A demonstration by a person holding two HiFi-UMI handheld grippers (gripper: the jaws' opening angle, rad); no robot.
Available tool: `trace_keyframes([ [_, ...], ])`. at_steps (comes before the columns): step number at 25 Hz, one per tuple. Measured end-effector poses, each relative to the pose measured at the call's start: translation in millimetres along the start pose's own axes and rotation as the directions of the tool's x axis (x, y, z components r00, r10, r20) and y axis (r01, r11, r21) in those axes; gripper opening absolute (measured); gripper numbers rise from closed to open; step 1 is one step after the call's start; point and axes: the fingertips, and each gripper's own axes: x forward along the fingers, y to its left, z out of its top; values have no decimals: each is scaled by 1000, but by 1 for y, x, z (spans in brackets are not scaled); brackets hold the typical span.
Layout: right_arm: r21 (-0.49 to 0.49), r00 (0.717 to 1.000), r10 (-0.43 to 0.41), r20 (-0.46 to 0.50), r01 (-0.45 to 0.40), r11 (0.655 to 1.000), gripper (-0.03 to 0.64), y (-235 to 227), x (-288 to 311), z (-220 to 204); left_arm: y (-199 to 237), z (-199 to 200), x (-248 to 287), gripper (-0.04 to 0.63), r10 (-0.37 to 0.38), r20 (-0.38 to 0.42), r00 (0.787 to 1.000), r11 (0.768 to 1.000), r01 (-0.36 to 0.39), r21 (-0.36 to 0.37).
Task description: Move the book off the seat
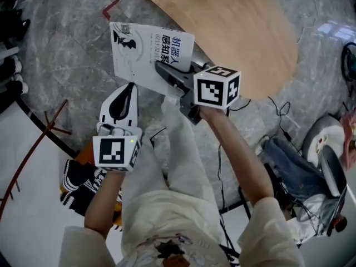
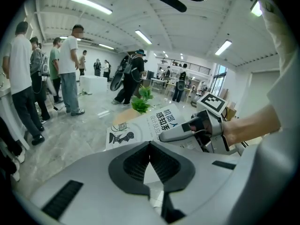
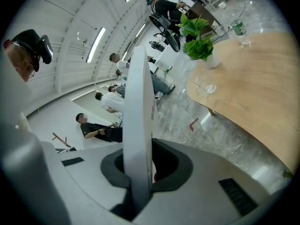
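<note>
We're in a big open-plan workspace, half office, half demo hall: long strip lights point(image 2: 91, 4) run across a white ceiling, a glossy marble-look floor point(image 1: 61, 43) spreads wide, knots of people point(image 2: 70, 64) stand about near a white counter point(image 2: 93, 84), a broad wooden table point(image 1: 233, 26) carries a potted plant point(image 3: 199, 46) and a glass point(image 3: 206, 87), and loose cables point(image 1: 278, 107) trail over the floor

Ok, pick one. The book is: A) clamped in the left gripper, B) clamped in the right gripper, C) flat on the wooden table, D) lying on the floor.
B: the right gripper pinches the book by its edge in the air; the left gripper is shut on nothing.
</note>
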Motion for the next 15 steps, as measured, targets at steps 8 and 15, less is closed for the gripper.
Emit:
trace_keyframes([
  [8, 88, 986, -50, 158, 37, 995, 48, -48, -49, 26, -35, 7, 42, 9, -95, -13, 995, 994, 96, 47],
  [15, 151, 960, -111, 256, 74, 986, 48, -101, -81, 46, -50, 1, 83, 8, -137, -37, 990, 988, 139, 62],
])
